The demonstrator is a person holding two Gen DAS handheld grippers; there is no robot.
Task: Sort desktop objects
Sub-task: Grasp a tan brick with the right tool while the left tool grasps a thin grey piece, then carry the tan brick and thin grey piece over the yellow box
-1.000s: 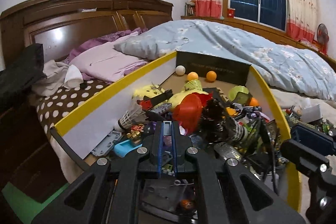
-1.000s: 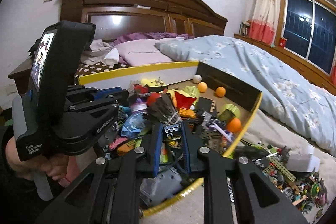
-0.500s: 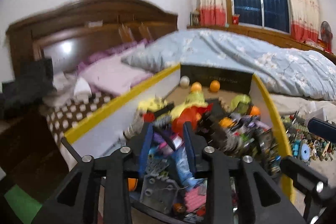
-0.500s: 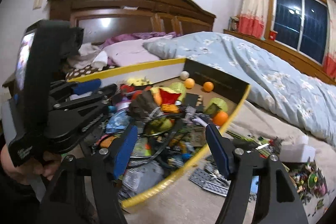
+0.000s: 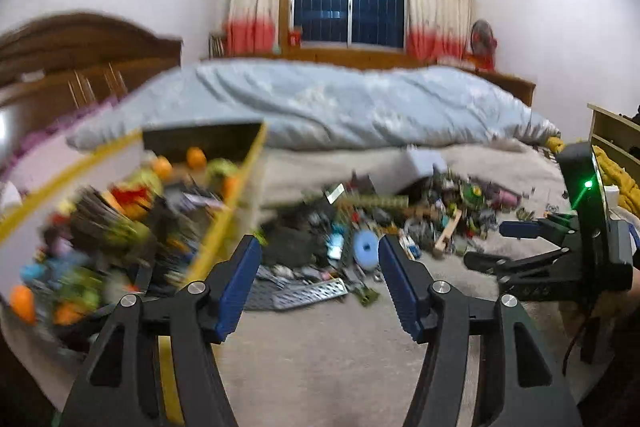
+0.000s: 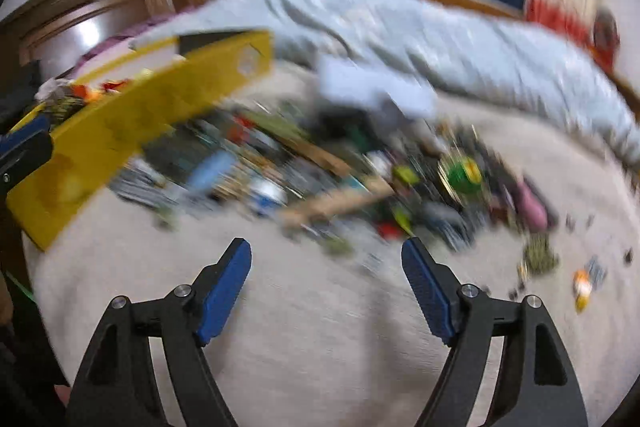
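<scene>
Holding left gripper (image 5: 318,273) and right gripper (image 6: 326,273) spread, empty; toy pile (image 5: 384,223): probably light, rigid, pinch edges.

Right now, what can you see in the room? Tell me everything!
Toy box: one, yellow-rimmed cardboard, on the bed at left, full of blurred toys.
Orange balls: at least two, at the box's far end.
Toy pile: one, mixed colours, loose on the beige bedsheet right of the box.
Blue disc: one, at the pile's near edge.
Grey perforated plate: one, in front of the pile.
Quilt: one, light blue, behind the toys.
Headboard: one, dark wood, far left.
Window: one, dark, with red-and-cream curtains.
Left gripper: blue fingers, open, empty.
Right gripper: blue fingers, open, empty.
</scene>
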